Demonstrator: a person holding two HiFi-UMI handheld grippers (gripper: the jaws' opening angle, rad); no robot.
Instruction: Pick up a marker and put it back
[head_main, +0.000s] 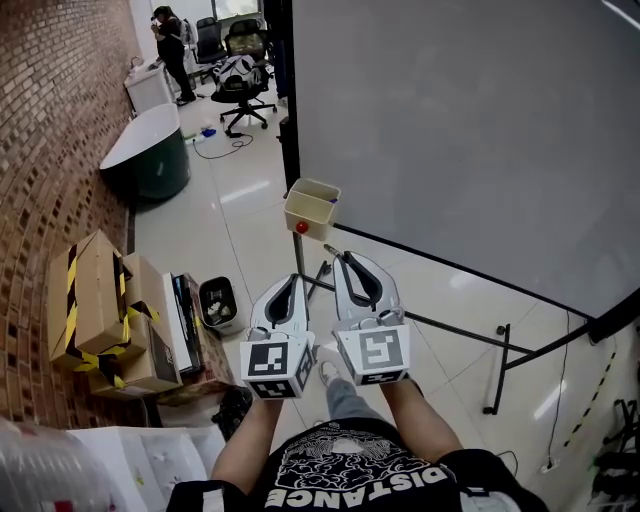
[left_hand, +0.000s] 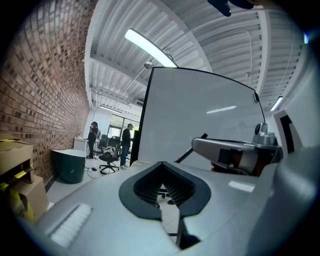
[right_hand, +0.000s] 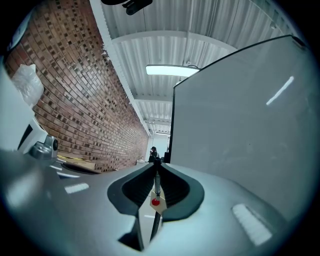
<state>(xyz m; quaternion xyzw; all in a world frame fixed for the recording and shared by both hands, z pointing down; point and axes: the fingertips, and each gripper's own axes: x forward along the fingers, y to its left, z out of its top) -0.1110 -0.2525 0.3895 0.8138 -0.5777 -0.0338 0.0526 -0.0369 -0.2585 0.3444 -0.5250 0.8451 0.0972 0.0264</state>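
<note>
A thin dark marker (head_main: 330, 249) sticks out past the tips of my right gripper (head_main: 345, 258), which is shut on it. In the right gripper view the marker (right_hand: 156, 181) runs straight between the jaws. Beyond it is a cream holder box (right_hand: 158, 210) with a red dot. The same box (head_main: 312, 208) hangs at the whiteboard's (head_main: 470, 130) lower left corner, just ahead of the marker tip and apart from it. My left gripper (head_main: 290, 280) is beside the right one, shut and empty. In the left gripper view the marker (left_hand: 192, 148) pokes out from the right gripper (left_hand: 235, 152).
Cardboard boxes (head_main: 95, 310) and a small bin (head_main: 217, 302) stand on the floor at the left by the brick wall. A dark round table (head_main: 150, 155), an office chair (head_main: 240, 85) and a person (head_main: 172, 45) are farther back. The whiteboard's stand legs (head_main: 500, 350) cross the floor.
</note>
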